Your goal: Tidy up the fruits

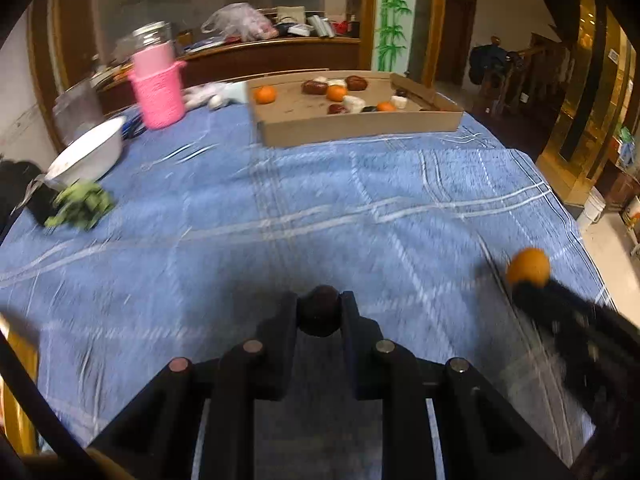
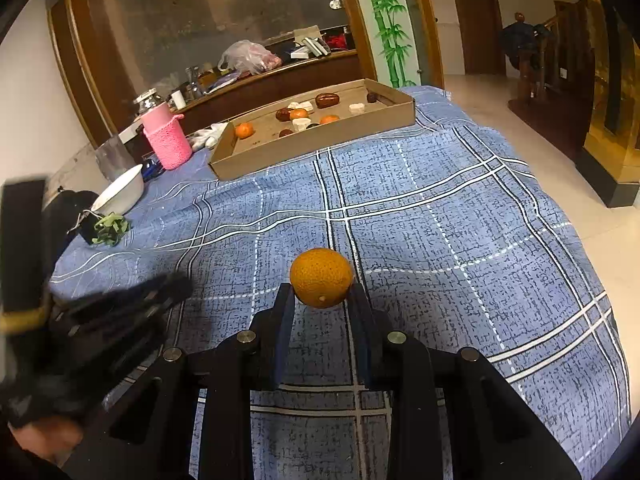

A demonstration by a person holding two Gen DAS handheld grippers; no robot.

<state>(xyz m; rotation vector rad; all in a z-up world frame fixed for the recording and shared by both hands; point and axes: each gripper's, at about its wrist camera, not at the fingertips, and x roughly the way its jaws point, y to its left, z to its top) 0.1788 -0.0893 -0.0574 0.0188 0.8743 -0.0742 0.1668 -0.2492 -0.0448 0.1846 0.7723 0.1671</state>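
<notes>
Blue tablecloth (image 2: 440, 216), cardboard tray (image 2: 320, 140) far-edge.

Oranges (image 2: 321, 277): four. Brown fruits (image 1: 319, 311): about five. Box (image 2: 320, 142): one.

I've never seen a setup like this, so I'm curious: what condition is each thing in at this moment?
Left gripper: shut on dark fruit.
Right gripper: shut on orange.
Cardboard tray: open-topped, holding mixed fruits.
White bowl: tilted on the cloth.
Pink knitted holder: upright.

Dim warm indoor light; the left wrist view is smeared by motion blur, the right wrist view sharp, both bowed and dark-cornered.
</notes>
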